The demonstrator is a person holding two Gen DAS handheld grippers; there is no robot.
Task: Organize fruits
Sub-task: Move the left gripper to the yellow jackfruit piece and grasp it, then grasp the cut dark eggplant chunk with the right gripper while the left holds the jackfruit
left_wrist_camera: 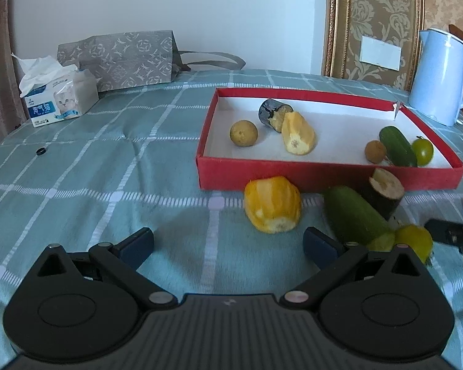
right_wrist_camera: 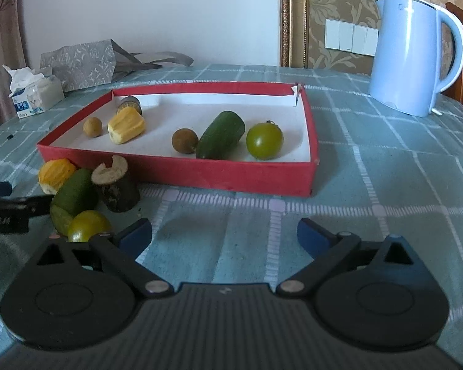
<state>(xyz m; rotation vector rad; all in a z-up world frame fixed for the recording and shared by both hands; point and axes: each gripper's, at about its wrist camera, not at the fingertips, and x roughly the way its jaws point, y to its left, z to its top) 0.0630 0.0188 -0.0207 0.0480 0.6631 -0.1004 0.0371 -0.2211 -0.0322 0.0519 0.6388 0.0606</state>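
Observation:
A red box [left_wrist_camera: 324, 178] [right_wrist_camera: 176, 172] on the checked cloth holds a dark eggplant piece [left_wrist_camera: 270, 112], a yellow corn piece [left_wrist_camera: 298, 134] [right_wrist_camera: 126, 128], two brown round fruits [left_wrist_camera: 244, 133] [right_wrist_camera: 185, 141], a cucumber piece [right_wrist_camera: 220, 135] [left_wrist_camera: 398, 146] and a green tomato [right_wrist_camera: 264, 141] [left_wrist_camera: 422, 151]. In front of the box lie a yellow piece [left_wrist_camera: 272, 205] [right_wrist_camera: 56, 174], a cucumber piece [left_wrist_camera: 355, 219] [right_wrist_camera: 75, 195], an eggplant piece [left_wrist_camera: 385, 191] [right_wrist_camera: 115, 189] and a green-yellow tomato [left_wrist_camera: 415, 240] [right_wrist_camera: 88, 229]. My left gripper [left_wrist_camera: 228, 242] is open just before the yellow piece. My right gripper [right_wrist_camera: 225, 236] is open over bare cloth, right of the loose pile.
A light blue kettle [left_wrist_camera: 441, 77] [right_wrist_camera: 413, 55] stands at the back right. At the back left are a tissue pack [left_wrist_camera: 60, 100] [right_wrist_camera: 34, 98] and a grey patterned bag [left_wrist_camera: 120, 58] [right_wrist_camera: 80, 64]. A small black ring [left_wrist_camera: 41, 151] lies on the cloth at left.

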